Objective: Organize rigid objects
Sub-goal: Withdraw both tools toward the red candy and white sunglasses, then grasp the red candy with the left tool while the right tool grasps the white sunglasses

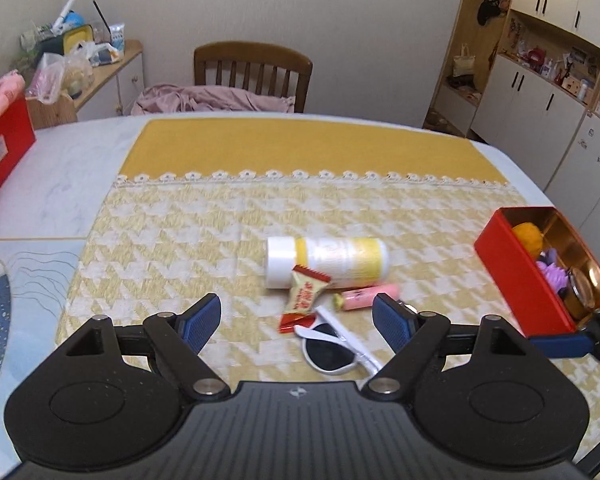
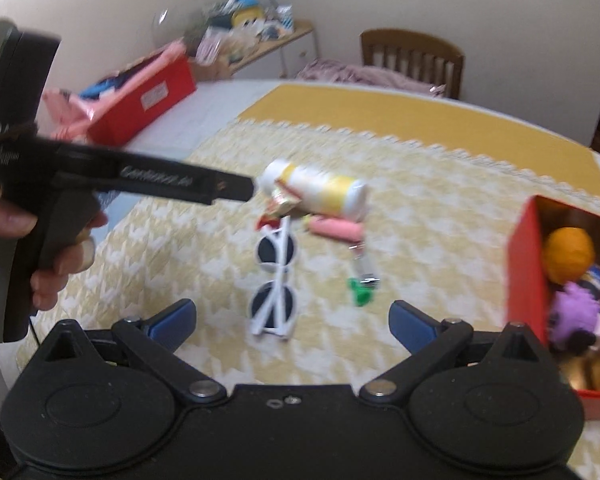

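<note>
White sunglasses point(image 1: 332, 350) point(image 2: 274, 282) lie folded on the yellow houndstooth cloth point(image 1: 172, 240). Beyond them are a red-and-gold candy wrapper point(image 1: 305, 299), a pink tube point(image 1: 367, 295) point(image 2: 337, 229) and a white-and-yellow bottle point(image 1: 327, 259) point(image 2: 320, 191) on its side. A green-tipped metal piece point(image 2: 362, 289) lies right of the glasses. My left gripper point(image 1: 298, 318) hovers open over the glasses and candy, gripping nothing. My right gripper point(image 2: 294, 322) is wide open just short of the glasses, also holding nothing.
An open red tin point(image 1: 540, 280) point(image 2: 526, 280) at the right holds an orange ball, a purple toy and a jar. A larger red box point(image 2: 140, 100) with pink cloth stands far left. A hand point(image 2: 56, 256) holds the left tool. A wooden chair point(image 1: 256, 68) stands behind the table.
</note>
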A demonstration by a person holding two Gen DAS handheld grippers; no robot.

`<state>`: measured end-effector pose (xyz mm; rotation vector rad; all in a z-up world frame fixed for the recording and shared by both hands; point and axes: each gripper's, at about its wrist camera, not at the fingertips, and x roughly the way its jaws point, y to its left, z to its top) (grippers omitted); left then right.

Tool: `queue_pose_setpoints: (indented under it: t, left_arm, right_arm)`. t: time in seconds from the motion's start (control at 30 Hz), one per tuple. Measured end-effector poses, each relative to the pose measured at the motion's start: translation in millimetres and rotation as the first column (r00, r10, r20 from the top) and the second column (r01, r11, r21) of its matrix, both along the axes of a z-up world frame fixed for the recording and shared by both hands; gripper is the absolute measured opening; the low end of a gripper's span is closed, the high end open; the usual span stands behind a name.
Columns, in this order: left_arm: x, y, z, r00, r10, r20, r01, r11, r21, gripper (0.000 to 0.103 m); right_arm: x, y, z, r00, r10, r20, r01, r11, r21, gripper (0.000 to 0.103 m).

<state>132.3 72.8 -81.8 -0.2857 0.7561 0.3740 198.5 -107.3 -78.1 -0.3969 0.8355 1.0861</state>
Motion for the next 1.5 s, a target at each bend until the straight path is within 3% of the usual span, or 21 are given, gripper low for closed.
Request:
queue_pose_setpoints:
  t: [0.33, 0.53, 0.67, 0.8, 0.93, 1.07, 1.3, 1.5]
  left_arm:
    - [28.1, 20.3, -38.6, 0.996, -0.07, -0.059, 0.069, 0.998, -0.014, 0.083]
    - [44.1, 26.8, -53.9, 0.994, -0.086, -0.064, 0.084, 0.996, -0.032, 0.082]
    - [53.1, 27.8, -58.4, 0.992, -0.108, -0.067, 0.105, 0.994, -0.041, 0.061]
    - [57.6, 31.6, -62.4, 0.993, -0.107, -0.054, 0.103, 0.991, -0.081, 0.049]
    - [59.2, 31.9, -63.4, 0.993, -0.106, -0.053, 0.103, 0.993, -0.062, 0.039]
    - [58.2, 33.0, -64.3, 0.994, -0.092, -0.059, 0.089, 0.995, -0.038, 0.025]
    - [50.5, 32.9, -64.1, 0.993, -0.1, -0.057, 0.1, 0.995, -0.011, 0.02]
    - [38.5, 44.2, -59.6, 0.996, -0.07, -0.057, 0.068, 0.997, -0.038, 0.02]
  right_arm:
    - [-16.5, 60.6, -37.1, 1.0, 0.028, 0.005, -0.027, 0.987, -0.159, 0.089]
    - [-14.5, 72.6, -47.4, 1.0, 0.012, 0.024, -0.007, 0.975, -0.22, 0.073]
    - [-14.3, 76.2, -48.1, 0.999, 0.013, 0.042, -0.003, 0.973, -0.231, 0.065]
    - [-12.6, 77.3, -47.3, 0.999, 0.014, 0.05, -0.002, 0.973, -0.232, 0.058]
    - [-13.2, 78.4, -47.4, 0.998, 0.023, 0.061, -0.008, 0.973, -0.231, 0.054]
    - [-16.6, 79.2, -46.6, 0.996, 0.047, 0.072, -0.03, 0.974, -0.224, 0.044]
    - [-16.4, 80.3, -46.7, 0.994, 0.067, 0.081, -0.048, 0.973, -0.224, 0.041]
    - [-21.5, 79.0, -44.4, 0.993, 0.092, 0.067, -0.074, 0.969, -0.237, 0.041]
